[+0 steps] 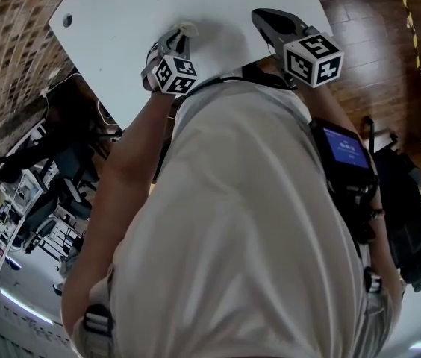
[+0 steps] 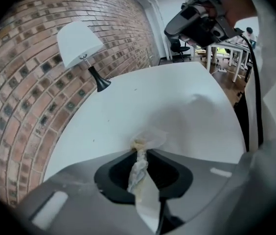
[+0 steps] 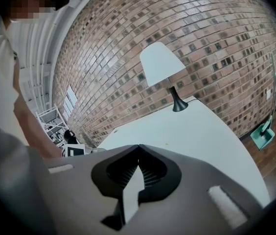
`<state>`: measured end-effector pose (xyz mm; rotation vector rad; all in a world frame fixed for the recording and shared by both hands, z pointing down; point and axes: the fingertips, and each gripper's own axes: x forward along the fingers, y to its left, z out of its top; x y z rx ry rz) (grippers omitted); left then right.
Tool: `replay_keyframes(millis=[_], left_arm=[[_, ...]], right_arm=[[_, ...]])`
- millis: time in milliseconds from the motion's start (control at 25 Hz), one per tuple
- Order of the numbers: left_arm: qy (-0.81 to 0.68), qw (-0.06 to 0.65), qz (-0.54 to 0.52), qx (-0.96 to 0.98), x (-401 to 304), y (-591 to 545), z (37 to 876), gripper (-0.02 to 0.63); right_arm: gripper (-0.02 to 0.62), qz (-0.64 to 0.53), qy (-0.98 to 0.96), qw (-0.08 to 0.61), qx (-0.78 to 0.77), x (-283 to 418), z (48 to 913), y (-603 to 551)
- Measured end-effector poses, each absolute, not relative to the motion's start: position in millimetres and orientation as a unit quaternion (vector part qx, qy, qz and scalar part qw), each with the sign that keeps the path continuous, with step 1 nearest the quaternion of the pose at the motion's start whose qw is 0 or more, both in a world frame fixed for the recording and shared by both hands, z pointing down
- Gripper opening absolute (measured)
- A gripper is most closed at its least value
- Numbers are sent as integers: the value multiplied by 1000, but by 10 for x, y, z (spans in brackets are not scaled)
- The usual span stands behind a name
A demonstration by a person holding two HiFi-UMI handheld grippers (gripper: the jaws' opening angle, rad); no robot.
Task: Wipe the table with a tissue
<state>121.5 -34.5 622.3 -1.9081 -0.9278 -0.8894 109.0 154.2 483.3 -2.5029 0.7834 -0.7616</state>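
A crumpled, stained white tissue (image 2: 148, 138) is pinched between the jaws of my left gripper (image 2: 139, 150), its loose end lying on the white table (image 2: 177, 111). In the head view the left gripper (image 1: 181, 36) points down at the table (image 1: 121, 21) near its front edge, with the tissue (image 1: 186, 30) at its tip. My right gripper (image 1: 261, 15) hovers over the table to the right of it; in its own view its jaws (image 3: 138, 146) meet at the tips with nothing between them. From the left gripper view, the right gripper (image 2: 196, 23) hangs above the table's far side.
A white-shaded lamp (image 2: 79, 43) on a black foot (image 3: 179, 104) stands at the table's edge against the brick wall (image 3: 216, 38). A teal dustpan and broom (image 3: 263, 131) lean by the wall. Wooden floor (image 1: 375, 21) lies to the right of the table, office chairs and desks beyond.
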Motion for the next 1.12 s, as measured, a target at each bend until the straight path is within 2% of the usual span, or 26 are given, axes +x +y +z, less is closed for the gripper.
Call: replay_keyframes(millis=[160,320,480,720,880,1000,1120], left_arm=[[-367,389,-365,-762,1276,-174,6214,54],[-392,322,-415,-755,1251,-186,6212,63],[-408,260,-454,-748,1085,-133,6227,61],[-427,206,-453,-755,665,5,6043,63],[-337,186,-420,-822,742,-463,5876,64],[-234,167,-425,-858,926,-1075,5876,64],[-200,168,-437,-861,1050,-1343,5963,66]], right_arm=[[8,-273,276,206,-898,1069,4820,1601],[8,-273,279,211,-896,1071,4826,1559],[8,-273,294,209,-892,1102,4831,1463],[8,-267,314,218,-885,1138,4739,1349],[8,-267,320,225,-881,1136,4755,1317],[8,-269,325,222,-879,1127,4785,1285],[8,-271,325,222,-879,1066,4788,1279]])
